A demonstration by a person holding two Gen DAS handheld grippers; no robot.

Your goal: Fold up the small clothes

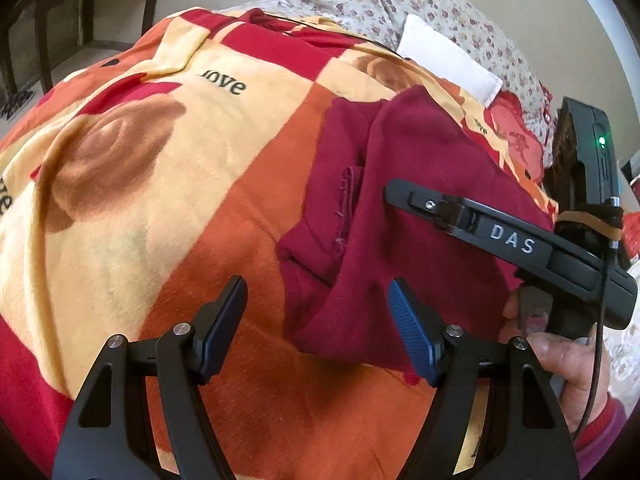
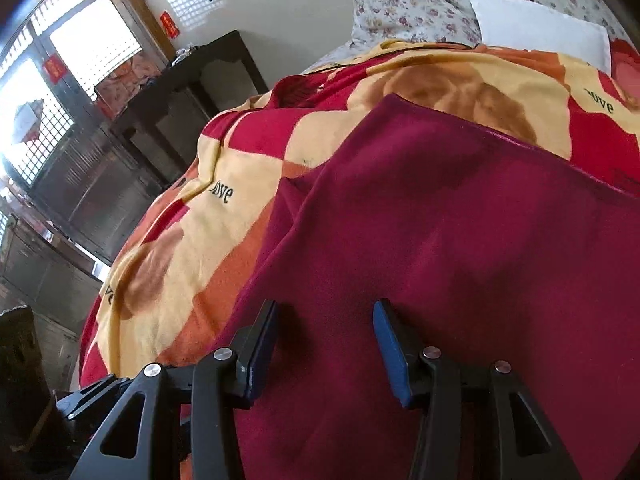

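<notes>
Your maroon garment [image 1: 404, 216] lies on the bed, spread over the orange, cream and red blanket [image 1: 160, 168] printed with "love". It is a soft, plain dark-red knit; in the left wrist view its near-left portion is bunched into folds with a stitched seam edge standing up, while the right wrist view shows a broad, mostly flat panel of the garment [image 2: 440, 240] with a straight far edge running across the blanket [image 2: 224, 184]. Your left gripper [image 1: 316, 328] hovers at the garment's near-left corner, fingers spread wide, nothing between the blue pads. Your right gripper [image 2: 324, 344] sits low over the flat panel, fingers also apart with only cloth lying beneath them, not pinched. In the left view the right gripper [image 1: 400, 194] reaches across the garment's right side. Beyond the garment, at the blanket's far edge, lie a white pillow [image 1: 448, 64] and floral bedding [image 1: 400, 4]. Left of the bed stands dark wooden furniture [image 2: 168, 120].
</notes>
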